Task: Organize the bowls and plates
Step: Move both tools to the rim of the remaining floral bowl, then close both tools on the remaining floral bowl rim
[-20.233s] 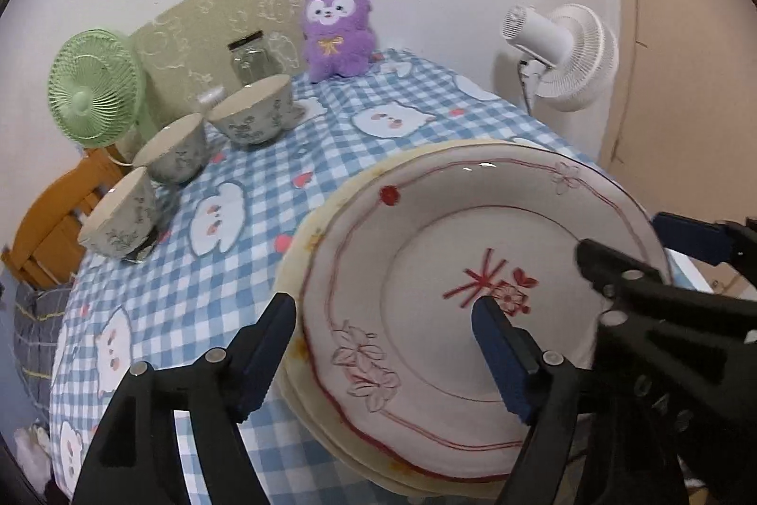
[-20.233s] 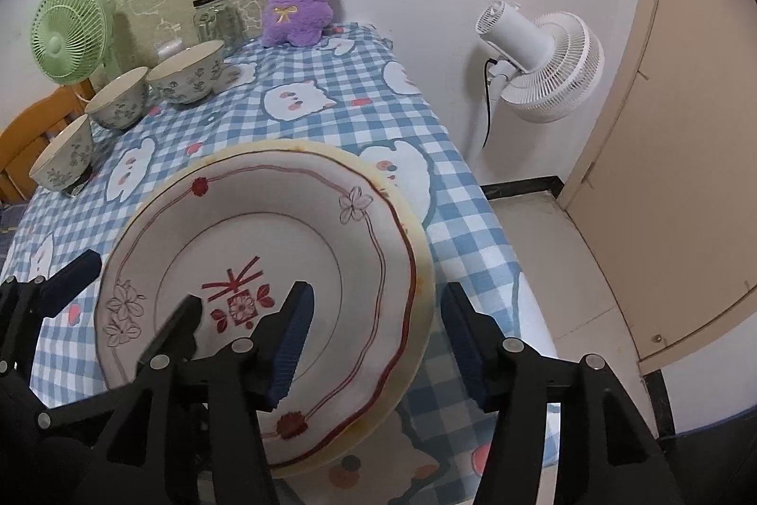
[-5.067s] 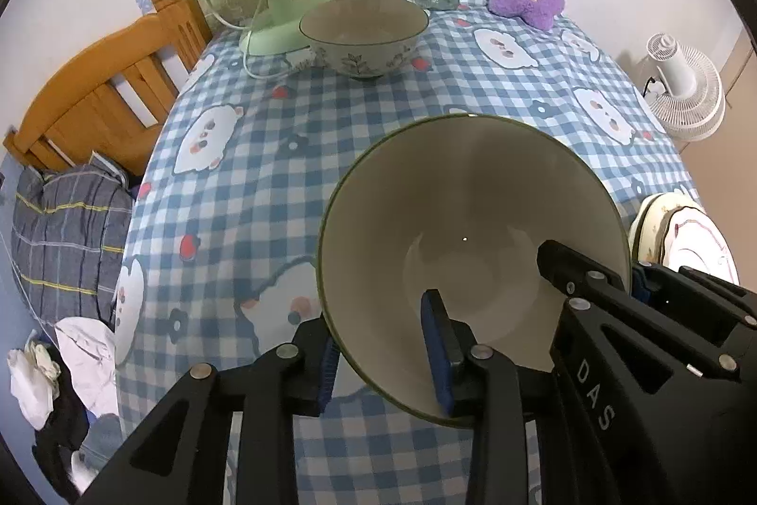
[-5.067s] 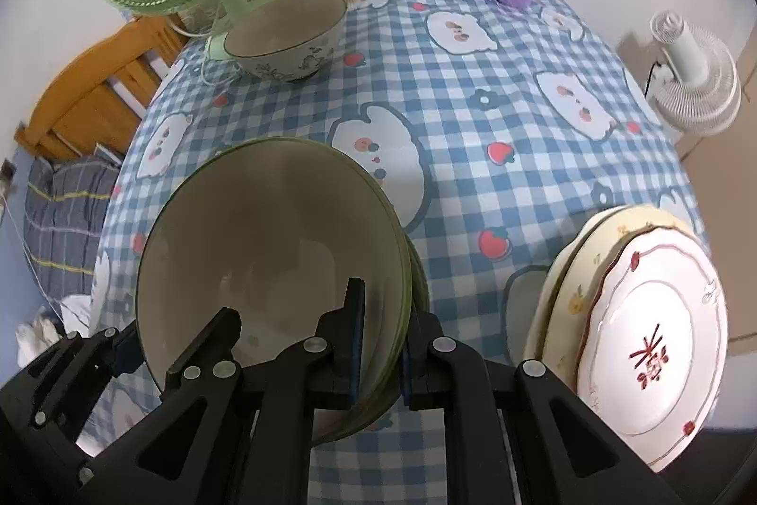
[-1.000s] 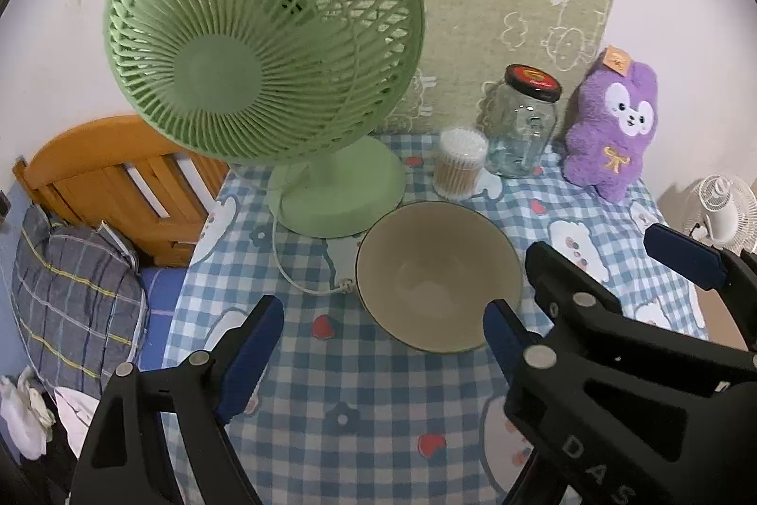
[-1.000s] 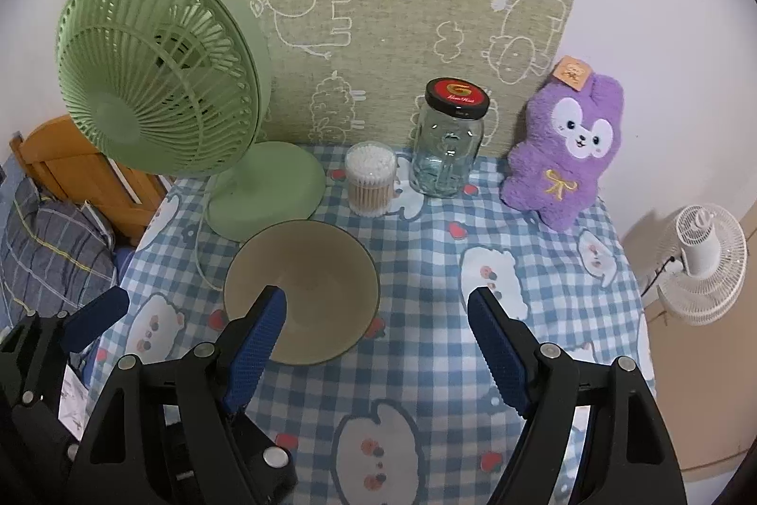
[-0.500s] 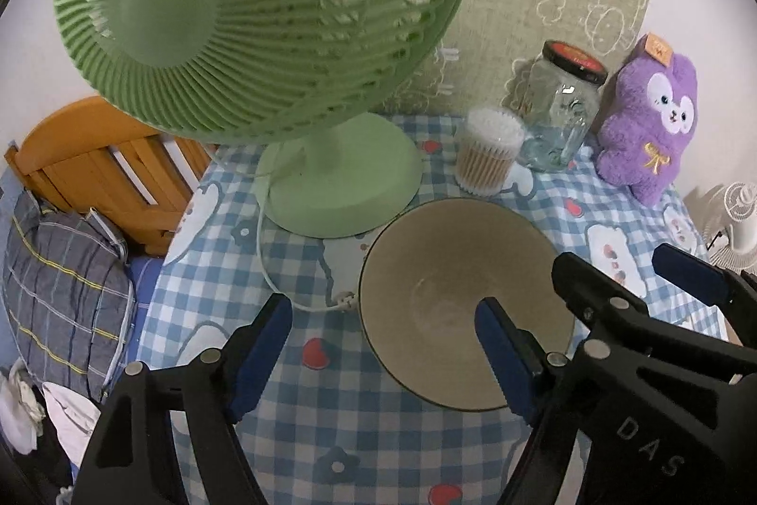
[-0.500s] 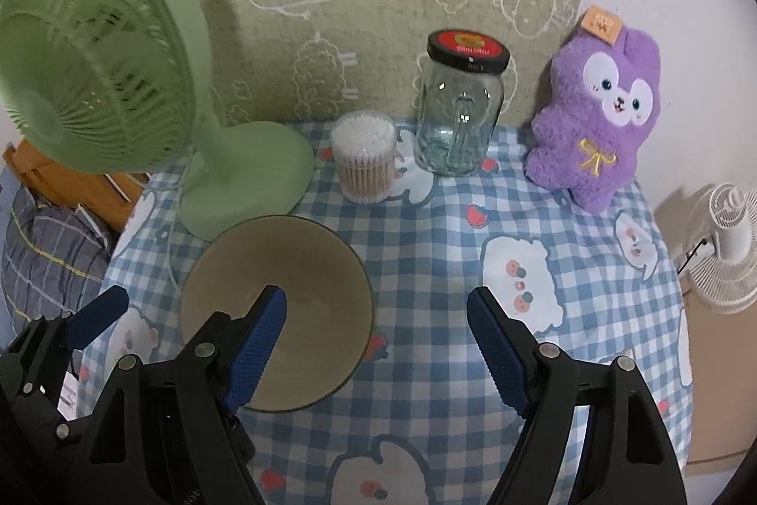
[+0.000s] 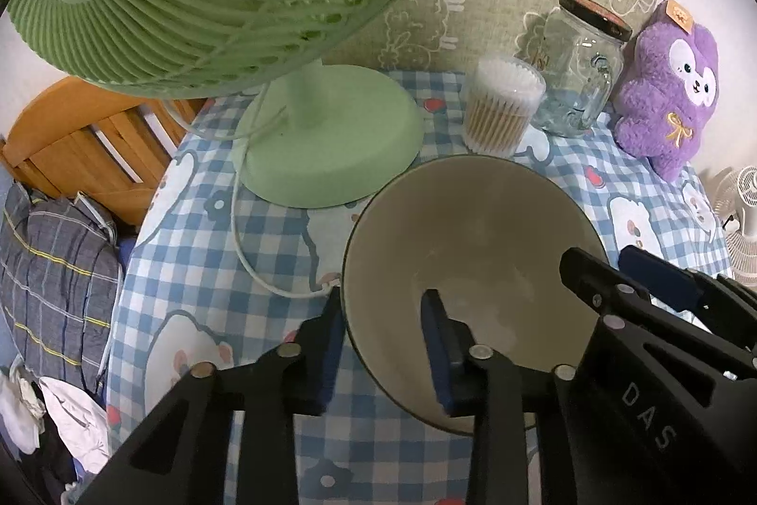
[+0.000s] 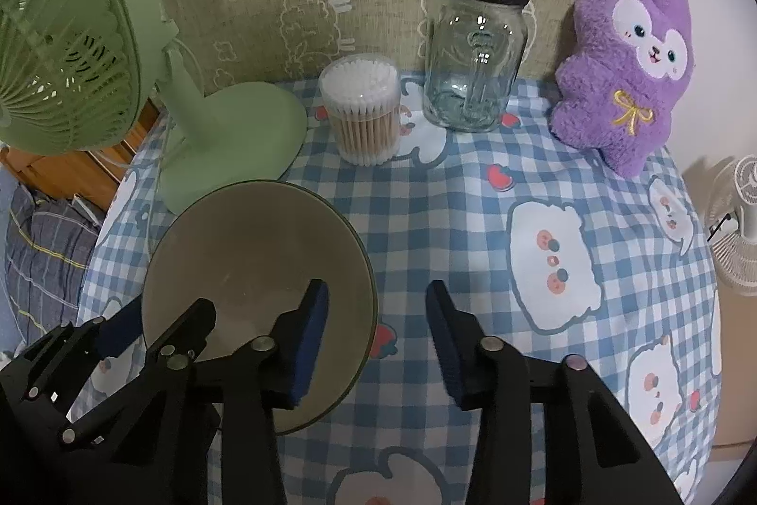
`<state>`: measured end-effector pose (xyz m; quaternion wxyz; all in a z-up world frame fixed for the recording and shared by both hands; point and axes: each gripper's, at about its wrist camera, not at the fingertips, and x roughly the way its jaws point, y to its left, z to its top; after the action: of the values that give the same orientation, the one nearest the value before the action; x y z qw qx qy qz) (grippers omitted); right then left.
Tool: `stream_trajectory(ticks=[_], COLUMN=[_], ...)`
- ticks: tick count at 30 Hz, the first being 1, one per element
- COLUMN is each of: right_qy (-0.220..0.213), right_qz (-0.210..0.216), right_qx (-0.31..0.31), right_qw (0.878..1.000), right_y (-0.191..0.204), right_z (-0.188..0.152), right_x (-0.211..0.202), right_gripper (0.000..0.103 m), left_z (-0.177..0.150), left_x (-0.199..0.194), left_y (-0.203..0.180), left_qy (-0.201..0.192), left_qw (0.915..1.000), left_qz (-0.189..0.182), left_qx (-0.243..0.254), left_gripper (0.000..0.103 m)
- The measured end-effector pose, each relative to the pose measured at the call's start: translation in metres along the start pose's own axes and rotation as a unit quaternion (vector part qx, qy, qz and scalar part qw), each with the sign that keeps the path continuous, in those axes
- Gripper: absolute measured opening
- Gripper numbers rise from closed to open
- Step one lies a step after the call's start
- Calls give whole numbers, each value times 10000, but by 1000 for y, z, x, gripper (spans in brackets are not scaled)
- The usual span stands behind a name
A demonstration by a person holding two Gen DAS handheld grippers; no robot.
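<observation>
So here we're both-hands-in on the last stray bowl: a round, deep ceramic bowl with a beige inside and a dark rim [image 9: 473, 268], sitting on the blue-and-white checked tablecloth with cartoon patches [image 10: 544, 197], just beside the round base of the pale green desk fan [image 9: 326, 136]. The left gripper [image 9: 383, 344] has just been closing and straddles the near-left part of the rim, one blue pad outside the wall and one inside the hollow. There's only a sliver of gap on the inner side, so we'd call it nearly pinched, but we can't see both pads actually pressing yet. The right gripper [image 10: 374, 339] has been closing too, and it straddles the opposite side of the rim: its left finger is inside the bowl, its right finger [image 10: 444, 334] is out over the cloth, and there's a clear gap to the wall, so it's spread and holding nothing. The bit that matters: the bowl lies forward of both sets of fingers, with the rim running crosswise between each pair, and a round bowl has no long axis to line up with. The left looks closer to a real grip, so our guess is it clamps first. The cotton swab tub [image 10: 362, 117], glass jar with a black lid [image 10: 473, 55] and purple plush toy [image 10: 624, 79] sit well behind, out of the way.
</observation>
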<state>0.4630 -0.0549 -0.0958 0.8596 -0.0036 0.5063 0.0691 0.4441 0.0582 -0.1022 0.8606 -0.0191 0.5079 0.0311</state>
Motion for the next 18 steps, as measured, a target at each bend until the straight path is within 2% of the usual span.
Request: stream_trajectory(ticks=[3, 5, 8, 11, 18], right_qy=[44, 105, 208, 171, 182], right_qz=[81, 158, 235, 138, 103], right_qx=[24, 33, 112, 91, 93], right_qw=[10000, 9998, 9994, 9997, 9997], right_y=[1, 1, 1, 2, 2], right_z=[1, 2, 2, 2, 1], right_x=[4, 7, 12, 12, 10], right_gripper=[33, 23, 17, 12, 12], left_z=[0, 0, -1, -1, -1], left_x=[2, 5, 7, 7, 6], left_y=[-1, 2, 4, 5, 5], left_qy=[-39, -26, -21, -3, 48], left_qw=[9999, 9999, 9999, 9999, 9998], left_qz=[111, 125, 144, 153, 152], left_qx=[-20, -61, -86, -48, -78], left_gripper=[21, 17, 11, 10, 10])
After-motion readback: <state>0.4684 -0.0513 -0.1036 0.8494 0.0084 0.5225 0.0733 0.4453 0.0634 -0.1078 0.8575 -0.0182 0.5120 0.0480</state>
